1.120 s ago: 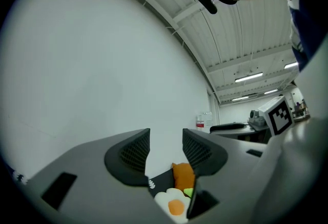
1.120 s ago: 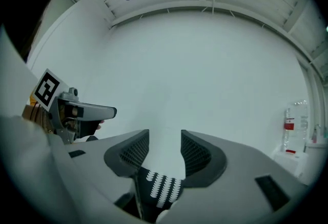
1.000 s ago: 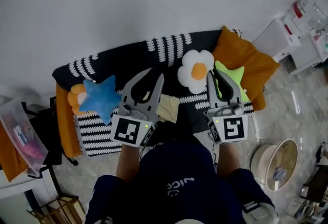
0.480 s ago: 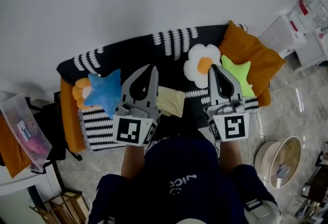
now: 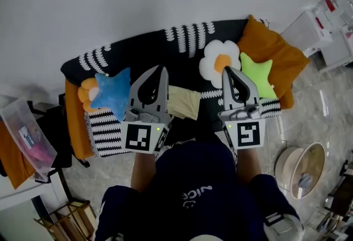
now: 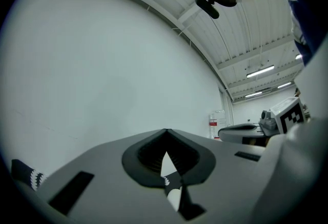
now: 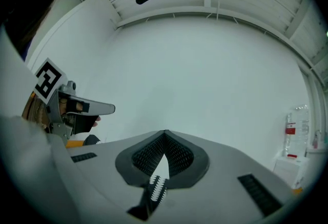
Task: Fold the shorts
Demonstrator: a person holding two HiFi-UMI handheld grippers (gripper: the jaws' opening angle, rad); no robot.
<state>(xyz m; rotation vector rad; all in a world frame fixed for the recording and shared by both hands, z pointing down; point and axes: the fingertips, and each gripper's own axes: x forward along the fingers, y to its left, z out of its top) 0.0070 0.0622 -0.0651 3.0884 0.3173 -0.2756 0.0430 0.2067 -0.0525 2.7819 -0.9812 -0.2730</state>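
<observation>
The shorts (image 5: 184, 102) are a pale yellow, folded bundle lying on the black-and-white striped blanket (image 5: 138, 61) of a low sofa. They sit between my two grippers in the head view. My left gripper (image 5: 162, 69) is held above the sofa just left of them, its jaws shut with the tips together and nothing in them. My right gripper (image 5: 227, 70) hangs to their right, also shut and empty. In the left gripper view the shut left gripper (image 6: 166, 130) points at a bare white wall. The right gripper view shows the right gripper (image 7: 165, 132) shut the same way.
On the sofa lie a blue star plush (image 5: 113, 98), an orange flower plush (image 5: 84, 100), a white flower plush (image 5: 218, 64) and a green star plush (image 5: 257, 76). An orange cushion (image 5: 276, 53) fills its right end. A round basket (image 5: 300, 171) stands on the floor at right.
Both grippers' jaws, slightly parted a second ago, have come together. The shorts lie where they were on the blanket.
</observation>
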